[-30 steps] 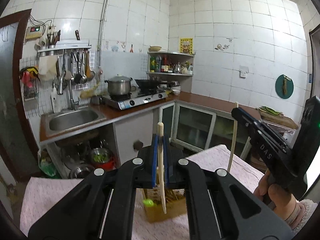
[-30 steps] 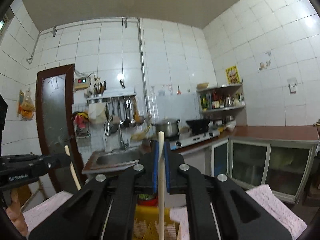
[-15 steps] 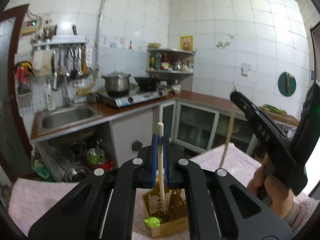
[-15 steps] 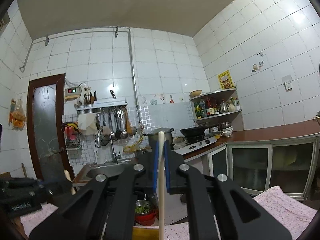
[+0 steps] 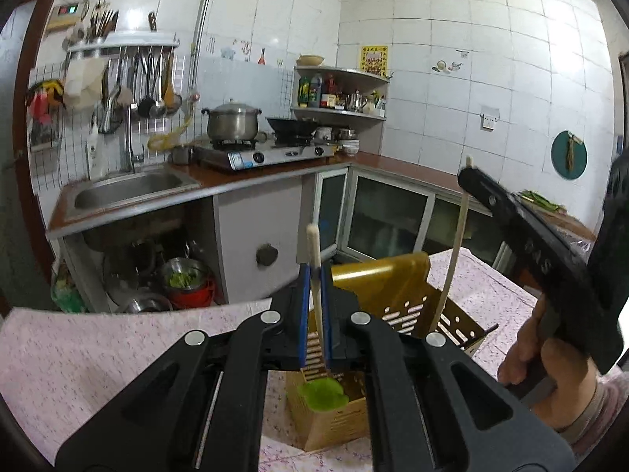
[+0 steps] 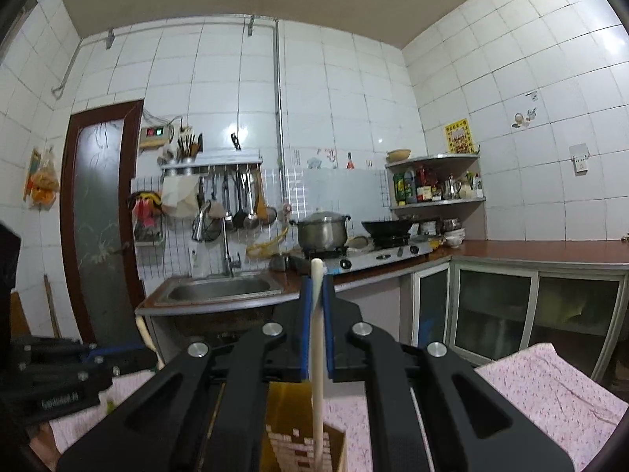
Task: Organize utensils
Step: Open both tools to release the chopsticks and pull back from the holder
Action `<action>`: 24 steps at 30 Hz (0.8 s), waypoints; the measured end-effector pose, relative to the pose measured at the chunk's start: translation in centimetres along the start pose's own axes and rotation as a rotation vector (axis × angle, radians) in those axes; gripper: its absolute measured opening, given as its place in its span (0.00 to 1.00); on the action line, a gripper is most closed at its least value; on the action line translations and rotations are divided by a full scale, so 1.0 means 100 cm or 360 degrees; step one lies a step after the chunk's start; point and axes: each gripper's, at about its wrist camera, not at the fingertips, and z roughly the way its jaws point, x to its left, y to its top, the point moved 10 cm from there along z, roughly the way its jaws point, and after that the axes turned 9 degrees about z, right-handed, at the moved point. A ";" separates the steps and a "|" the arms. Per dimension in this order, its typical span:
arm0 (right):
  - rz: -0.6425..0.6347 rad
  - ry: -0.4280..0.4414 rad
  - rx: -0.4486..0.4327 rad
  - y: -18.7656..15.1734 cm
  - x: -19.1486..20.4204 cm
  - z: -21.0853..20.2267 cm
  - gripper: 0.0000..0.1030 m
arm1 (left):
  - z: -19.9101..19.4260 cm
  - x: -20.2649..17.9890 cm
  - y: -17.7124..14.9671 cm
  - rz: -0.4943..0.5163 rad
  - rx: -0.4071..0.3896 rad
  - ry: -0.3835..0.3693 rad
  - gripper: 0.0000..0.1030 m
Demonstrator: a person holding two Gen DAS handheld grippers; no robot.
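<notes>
In the left wrist view my left gripper (image 5: 314, 275) is shut on a pale chopstick (image 5: 313, 244) that stands upright, its lower end down inside the yellow perforated utensil holder (image 5: 393, 295). A green knob (image 5: 322, 393) sits on the holder's front. At the right, my right gripper (image 5: 469, 181) is shut on a second chopstick (image 5: 452, 263), which slants down into the same holder. In the right wrist view the right gripper (image 6: 316, 287) clamps that chopstick (image 6: 317, 354) above the holder (image 6: 291, 405). The left gripper (image 6: 133, 354) shows at the left edge.
The holder stands on a table with a pink patterned cloth (image 5: 98, 354). A person's hand (image 5: 526, 354) grips the right tool. Behind are a counter with a sink (image 5: 129, 188), a stove with a steel pot (image 5: 232, 122), a corner shelf (image 5: 338, 90) and glass-door cabinets (image 5: 389, 216).
Both grippers have sunk toward the holder, which now looks larger and closer. The lower ends of both chopsticks have gone down into it. Both grips are unchanged.
</notes>
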 end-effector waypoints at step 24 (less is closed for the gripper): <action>-0.0045 -0.0233 0.0469 -0.055 -0.026 -0.089 0.66 | -0.102 0.028 -0.057 -0.0188 0.0156 0.0136 0.86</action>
